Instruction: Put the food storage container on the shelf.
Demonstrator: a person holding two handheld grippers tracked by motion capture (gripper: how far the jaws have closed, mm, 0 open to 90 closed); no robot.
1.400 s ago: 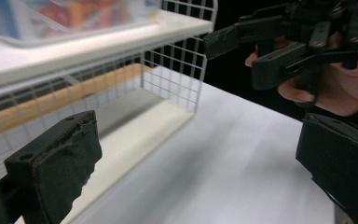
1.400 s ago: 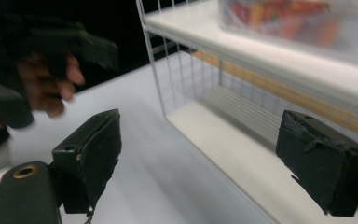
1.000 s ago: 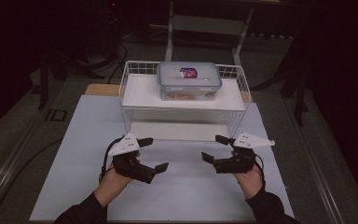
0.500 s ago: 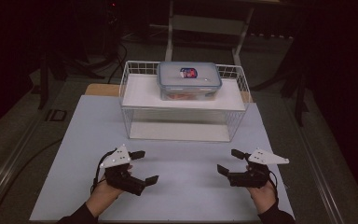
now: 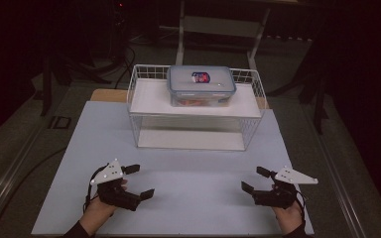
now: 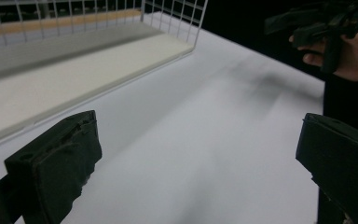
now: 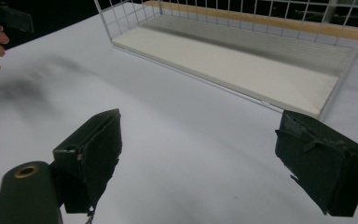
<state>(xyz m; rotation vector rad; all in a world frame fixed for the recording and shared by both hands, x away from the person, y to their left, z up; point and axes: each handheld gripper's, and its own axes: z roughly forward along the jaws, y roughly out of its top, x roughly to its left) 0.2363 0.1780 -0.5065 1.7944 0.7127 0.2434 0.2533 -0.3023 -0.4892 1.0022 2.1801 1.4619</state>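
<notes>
Both grippers held released and empty near the worktop's front corners.

The left gripper [image 5: 138, 182] and right gripper [image 5: 256, 180] are kept well apart from the lidded container [image 5: 201, 85], which is set on the wire rack [image 5: 139, 117] toward the back edge, apparently a rest pose.

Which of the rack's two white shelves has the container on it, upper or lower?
The upper white shelf of the white wire rack: the clear lidded plastic container sits on it toward the back. The lower white shelf, near table level, is bare.
</notes>
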